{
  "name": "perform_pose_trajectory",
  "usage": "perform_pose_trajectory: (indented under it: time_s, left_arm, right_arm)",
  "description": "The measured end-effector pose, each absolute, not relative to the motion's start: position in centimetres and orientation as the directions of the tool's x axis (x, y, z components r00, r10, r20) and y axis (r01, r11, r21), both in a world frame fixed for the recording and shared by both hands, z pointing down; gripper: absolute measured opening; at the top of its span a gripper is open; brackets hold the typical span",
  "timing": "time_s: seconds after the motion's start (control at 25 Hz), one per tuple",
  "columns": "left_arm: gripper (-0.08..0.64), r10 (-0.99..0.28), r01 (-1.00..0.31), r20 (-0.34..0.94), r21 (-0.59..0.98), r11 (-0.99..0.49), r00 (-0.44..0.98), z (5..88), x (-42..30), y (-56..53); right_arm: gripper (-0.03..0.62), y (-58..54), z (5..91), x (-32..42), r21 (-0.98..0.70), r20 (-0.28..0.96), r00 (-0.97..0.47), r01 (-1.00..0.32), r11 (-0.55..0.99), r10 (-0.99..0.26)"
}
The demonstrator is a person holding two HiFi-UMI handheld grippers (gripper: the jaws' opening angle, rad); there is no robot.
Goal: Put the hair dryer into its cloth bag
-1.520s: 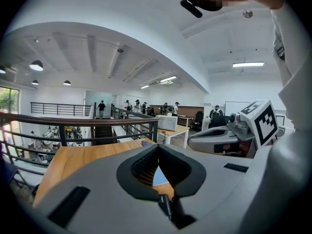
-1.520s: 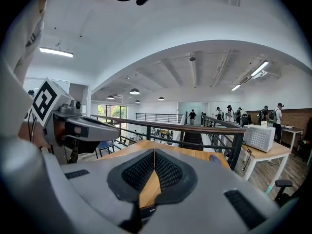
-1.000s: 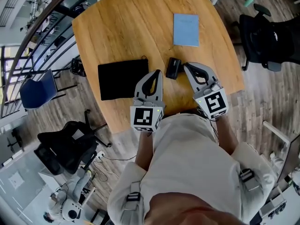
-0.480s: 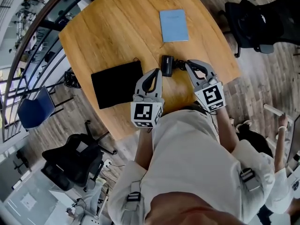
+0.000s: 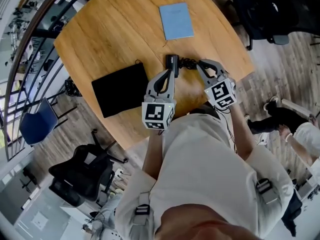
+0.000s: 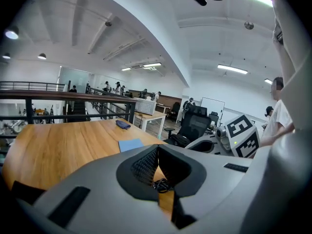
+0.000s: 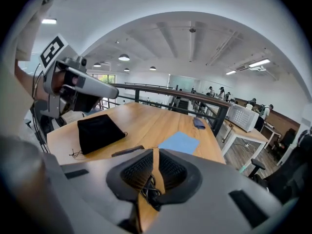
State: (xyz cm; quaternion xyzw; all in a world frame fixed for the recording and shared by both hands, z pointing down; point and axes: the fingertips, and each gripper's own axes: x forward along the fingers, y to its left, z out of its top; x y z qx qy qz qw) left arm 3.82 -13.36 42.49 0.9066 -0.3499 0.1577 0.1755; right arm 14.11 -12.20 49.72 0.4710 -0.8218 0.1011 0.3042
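The hair dryer is a small, dark, blocky thing lying on the wooden table, its black cord bunched in a tangle just beside it. The cloth bag lies flat and black to its left, near but apart. The left gripper hovers just before the dryer, jaws pressed together on nothing. The right gripper, near the cord, is likewise closed and empty.

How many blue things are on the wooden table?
2: a light blue pad beyond the hair dryer, and a small dark blue item near the far edge. More may be hidden.
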Motion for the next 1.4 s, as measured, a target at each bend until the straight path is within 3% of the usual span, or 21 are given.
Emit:
perform_pose_trajectory:
  time_s: [0.36, 1.4]
  left_arm:
    - [0.020, -0.524, -0.667, 0.462, 0.229, -0.709, 0.715, 45.9, 5.7, -12.3]
    - [0.020, -0.412, -0.625, 0.553, 0.274, -0.730, 0.724, 52.8, 9.4, -11.0]
  right_arm:
    - [0.133, -11.5, 55.8, 15.2, 0.154, 0.707, -0.356, -0.765, 0.626, -0.610]
    - [0.247, -11.3, 63.2, 14.4, 0.142, 0.816, -0.390, -0.580, 0.802, -0.427]
